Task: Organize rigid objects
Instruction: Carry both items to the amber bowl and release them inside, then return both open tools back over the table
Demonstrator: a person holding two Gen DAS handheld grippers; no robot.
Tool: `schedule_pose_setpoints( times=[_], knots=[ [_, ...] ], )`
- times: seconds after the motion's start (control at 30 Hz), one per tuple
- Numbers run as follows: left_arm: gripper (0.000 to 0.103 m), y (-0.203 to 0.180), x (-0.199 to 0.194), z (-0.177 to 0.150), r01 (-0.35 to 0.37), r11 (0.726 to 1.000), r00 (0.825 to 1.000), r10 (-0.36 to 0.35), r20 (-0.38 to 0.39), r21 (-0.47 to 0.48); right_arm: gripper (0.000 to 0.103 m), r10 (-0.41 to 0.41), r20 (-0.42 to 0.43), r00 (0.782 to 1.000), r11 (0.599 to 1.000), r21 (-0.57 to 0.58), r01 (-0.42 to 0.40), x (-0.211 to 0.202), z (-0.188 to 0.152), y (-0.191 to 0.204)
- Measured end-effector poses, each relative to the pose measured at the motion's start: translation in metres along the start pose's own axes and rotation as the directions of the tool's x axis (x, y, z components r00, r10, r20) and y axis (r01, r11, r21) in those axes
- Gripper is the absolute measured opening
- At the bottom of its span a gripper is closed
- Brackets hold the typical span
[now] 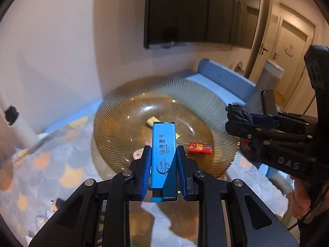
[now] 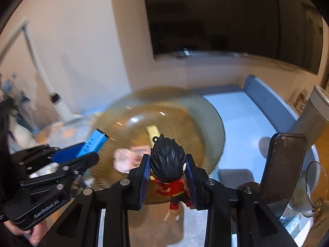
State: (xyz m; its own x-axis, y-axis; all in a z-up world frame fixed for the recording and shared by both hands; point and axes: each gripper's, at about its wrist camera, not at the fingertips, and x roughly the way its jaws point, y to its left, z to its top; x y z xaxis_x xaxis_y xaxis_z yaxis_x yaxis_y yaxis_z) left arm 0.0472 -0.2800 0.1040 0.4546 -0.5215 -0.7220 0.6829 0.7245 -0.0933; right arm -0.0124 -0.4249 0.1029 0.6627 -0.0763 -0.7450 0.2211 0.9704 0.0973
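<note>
My left claw [image 1: 163, 160] clamps a blue rectangular lighter [image 1: 163, 156]; my right claw [image 2: 167, 169] grips a black-haired, red-suited figurine [image 2: 168, 164] above the ribbed amber glass plate [image 1: 205, 103].

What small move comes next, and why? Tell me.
Probably lower the left claw toward the amber glass plate and release the blue lighter: it is clamped above the plate, where a red item already lies.
</note>
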Motion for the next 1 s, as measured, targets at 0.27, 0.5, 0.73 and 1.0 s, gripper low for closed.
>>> schedule_pose_setpoints(
  times=[0.27, 0.5, 0.73, 1.0],
  knots=[
    [0.078, 0.012, -0.015, 0.009, -0.052, 0.999, 0.994, 0.053, 0.093, -0.015, 0.038, -0.045, 0.022, 0.999, 0.999, 0.031, 0.044, 0.016, 0.003, -0.014],
    [0.078, 0.049, -0.094, -0.012, -0.092, 0.991, 0.978, 0.109, 0.18, -0.097, 0.039, 0.054, 0.086, 0.995, 0.998, -0.042, -0.05, -0.021, -0.009, 0.021],
    [0.079, 0.088, -0.206, -0.062, -0.22, 0.96, 0.928, 0.261, 0.266, -0.174, 0.057, 0.292, 0.133, 0.947, 0.949, -0.164, -0.269, -0.064, -0.035, 0.092],
    [0.092, 0.159, -0.236, -0.176, -0.313, 0.869, 0.902, 0.398, 0.166, -0.382, 0.058, 0.457, 0.027, 0.889, 0.868, -0.235, -0.438, -0.032, -0.106, 0.165]
  ],
)
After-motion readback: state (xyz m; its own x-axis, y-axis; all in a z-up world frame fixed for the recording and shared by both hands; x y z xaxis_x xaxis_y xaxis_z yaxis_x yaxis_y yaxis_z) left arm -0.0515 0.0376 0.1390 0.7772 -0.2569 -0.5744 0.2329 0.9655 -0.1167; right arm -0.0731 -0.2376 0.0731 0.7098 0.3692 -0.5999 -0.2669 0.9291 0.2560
